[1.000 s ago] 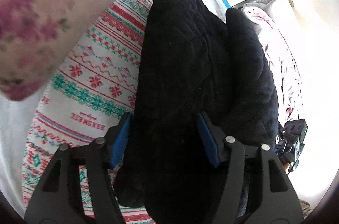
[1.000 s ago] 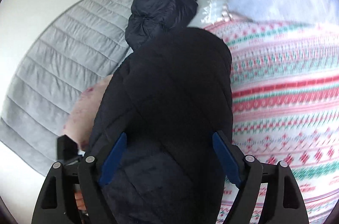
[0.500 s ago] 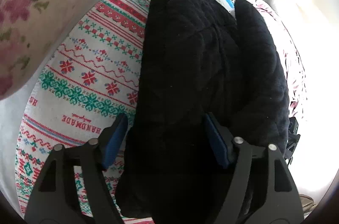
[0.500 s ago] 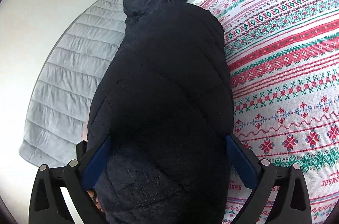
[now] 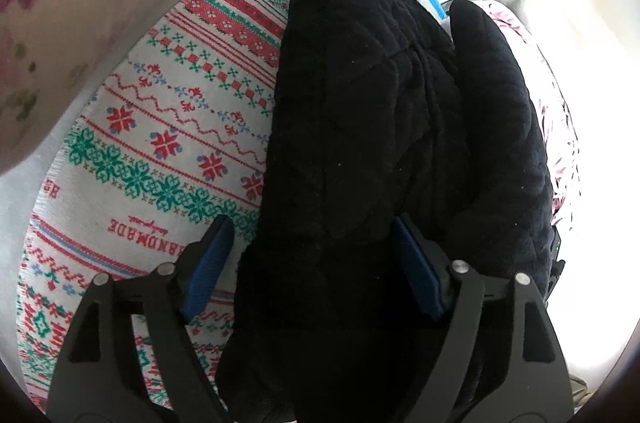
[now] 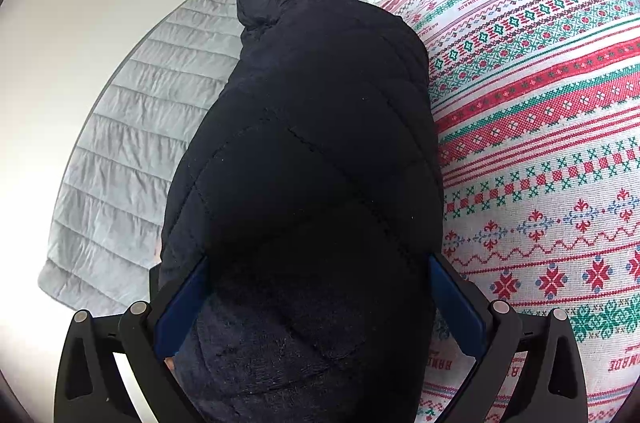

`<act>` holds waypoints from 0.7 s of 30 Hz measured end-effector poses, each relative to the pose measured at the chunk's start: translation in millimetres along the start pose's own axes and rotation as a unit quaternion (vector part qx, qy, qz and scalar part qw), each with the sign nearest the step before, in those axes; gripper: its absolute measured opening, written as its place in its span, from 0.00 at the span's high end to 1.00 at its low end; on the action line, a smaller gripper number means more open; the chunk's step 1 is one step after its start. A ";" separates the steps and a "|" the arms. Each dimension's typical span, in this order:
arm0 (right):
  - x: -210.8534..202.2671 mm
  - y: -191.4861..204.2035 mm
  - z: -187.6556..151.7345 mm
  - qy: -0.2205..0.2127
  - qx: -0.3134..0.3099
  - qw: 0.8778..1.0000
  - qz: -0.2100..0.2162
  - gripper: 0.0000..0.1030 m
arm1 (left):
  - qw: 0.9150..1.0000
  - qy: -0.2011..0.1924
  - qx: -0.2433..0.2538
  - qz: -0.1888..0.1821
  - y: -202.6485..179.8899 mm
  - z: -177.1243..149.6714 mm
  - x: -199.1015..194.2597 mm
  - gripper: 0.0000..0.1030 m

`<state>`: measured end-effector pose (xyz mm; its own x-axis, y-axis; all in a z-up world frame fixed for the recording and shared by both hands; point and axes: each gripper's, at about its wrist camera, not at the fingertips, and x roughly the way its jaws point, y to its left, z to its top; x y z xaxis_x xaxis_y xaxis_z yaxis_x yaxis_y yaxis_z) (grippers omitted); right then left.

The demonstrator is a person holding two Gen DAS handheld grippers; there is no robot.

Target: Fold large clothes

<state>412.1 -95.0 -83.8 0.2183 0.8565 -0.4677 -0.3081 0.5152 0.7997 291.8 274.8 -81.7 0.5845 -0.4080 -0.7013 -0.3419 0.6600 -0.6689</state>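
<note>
On a red-and-green patterned woven bedspread, a bulky black quilted padded coat lies lengthwise; left gripper and right gripper straddle it with jaws spread, unclamped. Soft, puffy, likely slippery; best pinched at a hem.

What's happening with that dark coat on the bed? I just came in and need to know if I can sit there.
A person is folding a black quilted coat that lies on a red, green and white patterned blanket. Each hand holds a two-finger tool. The right tool stands wide open around the folded bundle, and the left tool is open over it too, neither pinching it. The coat lies in a long bundle.
</note>
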 end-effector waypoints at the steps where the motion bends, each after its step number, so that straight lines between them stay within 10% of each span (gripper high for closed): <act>1: 1.1 2.4 -0.2 -0.001 -0.005 1.000 -0.002 0.00 | 1.000 -0.002 -0.001 -0.015 -0.3 -2.0 -1.6 0.43; 8: -1.9 30.6 -9.9 -0.015 -0.079 0.997 -0.006 0.06 | 0.999 -0.038 0.018 -0.008 -16.1 -13.1 -11.2 0.73; 21: -66.8 51.3 -22.6 -0.035 -0.134 0.990 -0.006 0.18 | 0.992 -0.081 0.056 -0.078 -76.4 -57.7 -38.7 0.78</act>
<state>360.7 -125.1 -20.1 0.2841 0.8505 -0.4425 -0.5371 0.5235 0.6614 252.9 203.7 -17.7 0.7373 -0.4099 -0.5371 -0.1592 0.6671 -0.7277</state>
